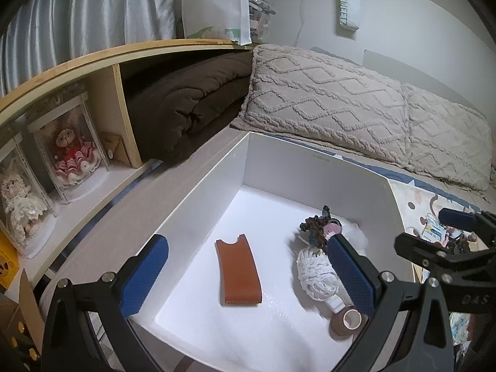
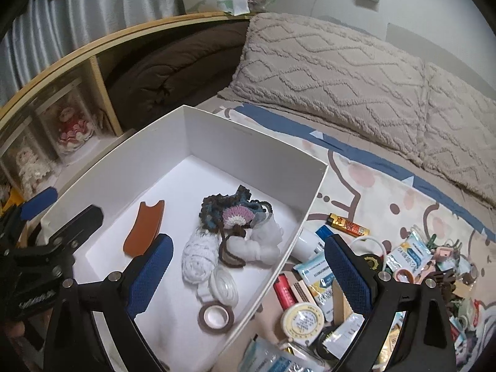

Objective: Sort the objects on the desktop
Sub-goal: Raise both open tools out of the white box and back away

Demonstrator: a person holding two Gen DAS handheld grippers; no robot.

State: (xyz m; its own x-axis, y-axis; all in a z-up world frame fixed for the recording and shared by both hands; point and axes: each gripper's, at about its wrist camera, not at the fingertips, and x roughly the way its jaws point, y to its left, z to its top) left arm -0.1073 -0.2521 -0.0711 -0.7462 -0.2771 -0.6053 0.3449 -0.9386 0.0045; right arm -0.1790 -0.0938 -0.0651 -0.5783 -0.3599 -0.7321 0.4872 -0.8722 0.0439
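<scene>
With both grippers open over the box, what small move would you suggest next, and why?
Probably swing the right gripper rightward and lower it toward the round tin just outside the white box. Both grippers are open and hold nothing, the leather case already lies in the box, and a pile of loose items remains on the mat beside it.

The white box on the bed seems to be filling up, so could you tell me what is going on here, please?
A person holding a gripper in each hand is sorting small clutter into the white box. Both the left gripper and the right gripper are open and empty, poised over the box. Inside lie a brown leather sleeve, a crocheted pouch, white yarn and a tape roll. Many items, including a lighter and a round tin, lie outside on the patterned mat.
</scene>
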